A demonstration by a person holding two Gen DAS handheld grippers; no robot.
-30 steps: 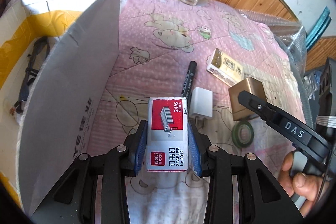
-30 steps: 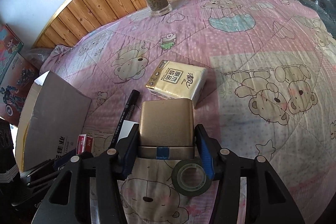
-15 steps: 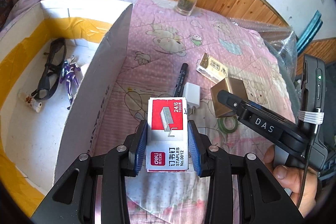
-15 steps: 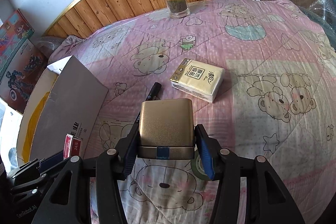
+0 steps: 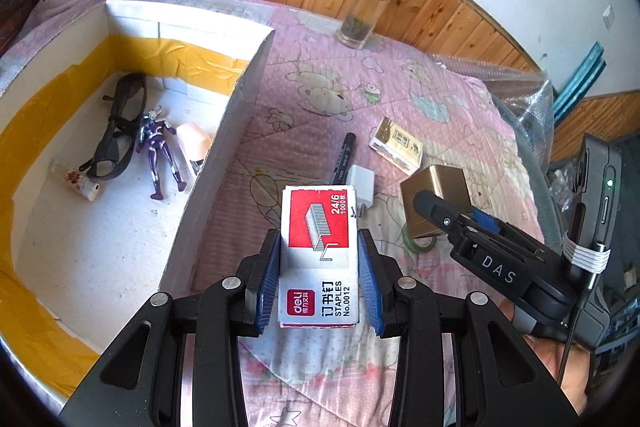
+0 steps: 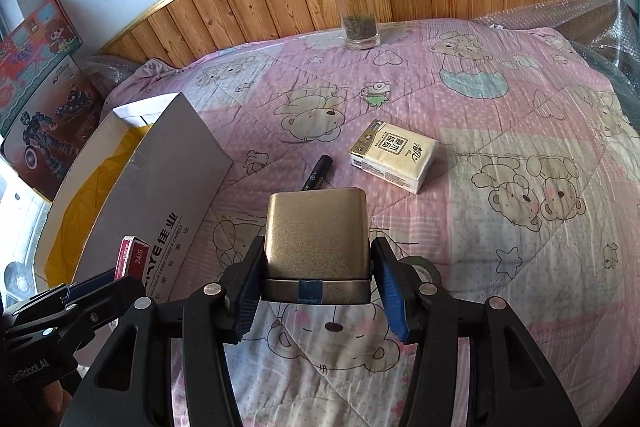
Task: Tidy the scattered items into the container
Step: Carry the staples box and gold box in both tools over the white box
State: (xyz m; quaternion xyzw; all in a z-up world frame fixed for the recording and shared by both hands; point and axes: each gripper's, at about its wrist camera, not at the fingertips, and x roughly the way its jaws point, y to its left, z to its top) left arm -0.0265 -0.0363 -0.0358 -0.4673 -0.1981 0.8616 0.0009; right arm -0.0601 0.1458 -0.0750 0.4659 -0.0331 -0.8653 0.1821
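Left wrist view. The left tongs (image 5: 319, 267) are closed on a staple box (image 5: 319, 251), held above the bed (image 5: 460, 99) just right of the box (image 5: 224, 163) wall. Inside the box lie glasses (image 5: 118, 131), a purple figure (image 5: 160, 151), a peach block (image 5: 194, 141) and a small vial (image 5: 82, 181). On the quilt, outside, remain a marker (image 5: 343, 157), a white charger (image 5: 361, 187), a tissue pack (image 5: 396, 145) and a tape roll (image 5: 420, 247). A jar (image 5: 366, 13) stands upright near the wooden headboard. The right tongs (image 5: 440, 203) appear at the side, gripping a gold tin (image 5: 436, 199).

Right wrist view. The right tongs (image 6: 316, 267) clamp the gold tin (image 6: 316, 227) between both pads, lifted over the bed (image 6: 520, 131). The box (image 6: 160, 187) sits to the left, its grey wall facing the camera; the staple box (image 6: 130, 259) shows beside it in the left tongs (image 6: 100, 287). Ahead lie the marker (image 6: 316, 173) and tissue pack (image 6: 394, 155); the tape roll (image 6: 424, 263) is partly hidden behind the right finger. The jar (image 6: 356, 3) stands far back.

Progress, as judged: four things are in the box; two are held and not yet deposited; marker, charger, tissue pack and tape roll are left. Whether the jar belongs to the task cannot be told.
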